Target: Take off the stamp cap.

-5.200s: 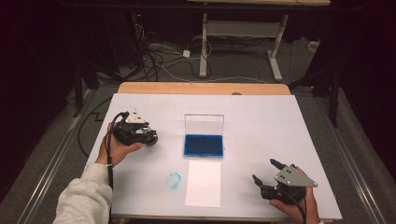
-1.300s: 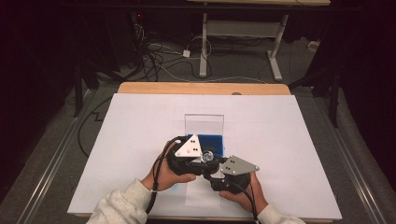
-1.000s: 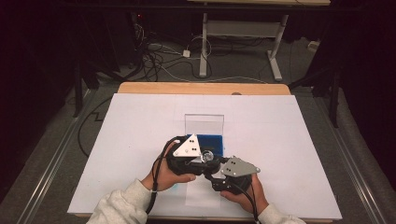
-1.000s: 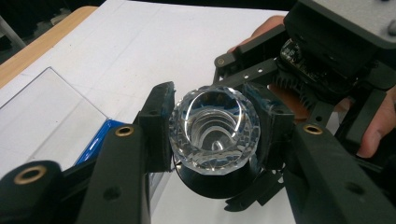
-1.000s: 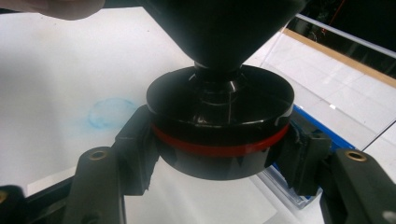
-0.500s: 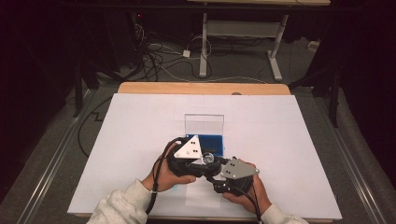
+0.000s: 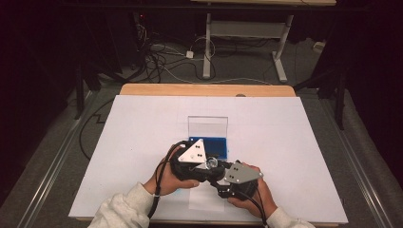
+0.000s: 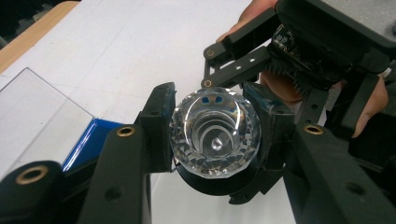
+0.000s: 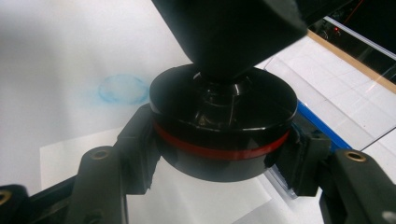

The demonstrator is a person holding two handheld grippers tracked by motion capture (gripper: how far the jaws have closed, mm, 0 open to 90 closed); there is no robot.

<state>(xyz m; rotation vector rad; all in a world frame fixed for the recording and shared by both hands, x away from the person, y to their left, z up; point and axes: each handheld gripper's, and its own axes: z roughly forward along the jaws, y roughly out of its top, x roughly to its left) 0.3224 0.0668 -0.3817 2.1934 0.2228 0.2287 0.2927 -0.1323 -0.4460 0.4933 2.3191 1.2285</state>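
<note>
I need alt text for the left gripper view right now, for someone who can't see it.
The left hand-held gripper clamps a clear faceted knob above a black round base. The right hand-held gripper, in a hand, meets it from beyond. A blue ink pad lies at left on the white table.

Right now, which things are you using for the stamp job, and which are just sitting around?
In use:
- left gripper, shut on the clear faceted knob
- right gripper, shut on the black base with a red band
- blue ink pad
- white paper sheet

Just sitting:
- blue smudge
- floor cables
</note>
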